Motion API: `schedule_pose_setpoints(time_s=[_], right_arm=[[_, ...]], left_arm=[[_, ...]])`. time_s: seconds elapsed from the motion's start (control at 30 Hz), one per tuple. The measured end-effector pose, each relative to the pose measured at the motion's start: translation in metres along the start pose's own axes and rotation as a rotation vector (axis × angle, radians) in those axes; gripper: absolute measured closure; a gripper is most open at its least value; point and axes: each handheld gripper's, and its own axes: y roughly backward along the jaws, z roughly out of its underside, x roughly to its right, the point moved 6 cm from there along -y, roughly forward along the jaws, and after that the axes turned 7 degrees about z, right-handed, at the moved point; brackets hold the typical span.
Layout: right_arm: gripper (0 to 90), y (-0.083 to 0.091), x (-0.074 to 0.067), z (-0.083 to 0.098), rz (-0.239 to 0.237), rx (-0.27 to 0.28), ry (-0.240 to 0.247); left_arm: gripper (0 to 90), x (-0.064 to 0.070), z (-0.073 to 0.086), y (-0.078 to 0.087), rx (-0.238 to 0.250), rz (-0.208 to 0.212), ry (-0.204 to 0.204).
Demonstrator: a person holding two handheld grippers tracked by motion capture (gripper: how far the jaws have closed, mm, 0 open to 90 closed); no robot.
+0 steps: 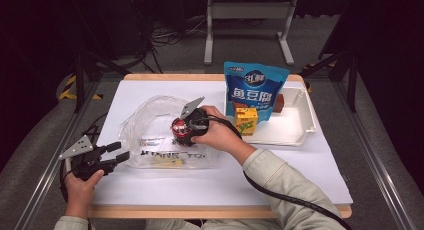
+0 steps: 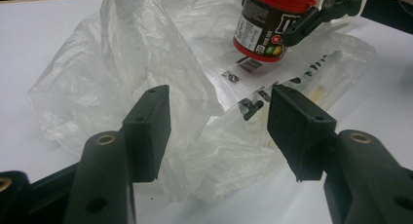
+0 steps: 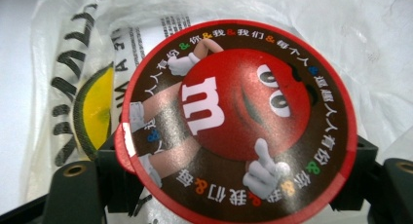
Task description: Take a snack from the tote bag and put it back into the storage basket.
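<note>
A candy jar [image 1: 181,130] with a red lid [image 3: 234,117] and a dark label [image 2: 265,27] hangs just above a crumpled clear plastic bag [image 1: 150,120]. My right gripper [image 1: 186,129] is shut on the jar near its top, with one finger [image 2: 311,19] pressed against its side. In the right gripper view the jaws [image 3: 236,182] flank the lid, with the printed bag [image 3: 73,87] below. My left gripper [image 1: 116,153] rests low at the bag's left edge. It is open [image 2: 219,131], with loose bag film [image 2: 122,63] lying between its pads.
A white tray [image 1: 300,135] stands at the right back. A blue snack pouch [image 1: 255,90] stands upright in it, beside a yellow drink carton [image 1: 246,121] and a brown item [image 1: 278,102]. White table sheet [image 1: 225,185] lies bare in front. A metal stand [image 1: 247,12] is behind the table.
</note>
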Motion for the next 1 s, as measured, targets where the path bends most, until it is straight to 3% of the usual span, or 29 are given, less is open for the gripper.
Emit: schedule_pose_setpoints(time_s=[1.0], right_arm=[[25.7, 0.048, -0.009, -0.027, 0.000, 0.069, 0.051]], left_arm=[[42.0, 0.001, -0.002, 0.002, 0.017, 0.002, -0.007]])
